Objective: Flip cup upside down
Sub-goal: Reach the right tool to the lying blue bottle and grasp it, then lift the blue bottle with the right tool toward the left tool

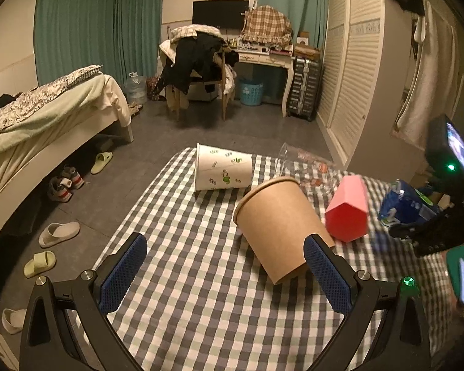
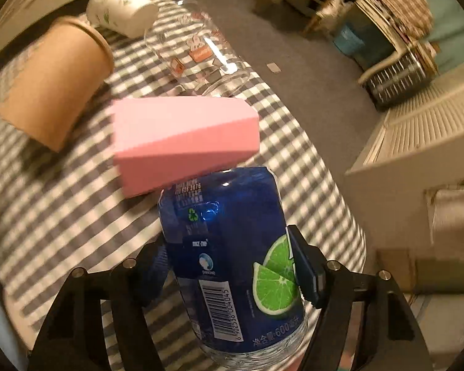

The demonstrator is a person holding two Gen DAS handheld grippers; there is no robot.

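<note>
Left gripper (image 1: 225, 266) spread wide, empty, low over checked tablecloth (image 1: 182, 278). Right gripper (image 2: 229, 266) clamped on blue bottle (image 2: 232, 247). Pink cup (image 2: 182, 136) on its side, touching bottle's far end; brown paper cup (image 1: 278, 228), white cup (image 1: 222, 167), glass (image 2: 198, 49) also lying down.

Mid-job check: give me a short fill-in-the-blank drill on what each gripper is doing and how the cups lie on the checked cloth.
1. The right gripper is shut on a blue ____.
2. The left gripper is ____ and holds nothing.
3. The brown paper cup lies on its ____ on the checked tablecloth.
4. The faceted cup resting against the blue label is ____ in colour.

Missing words: bottle; open; side; pink
</note>
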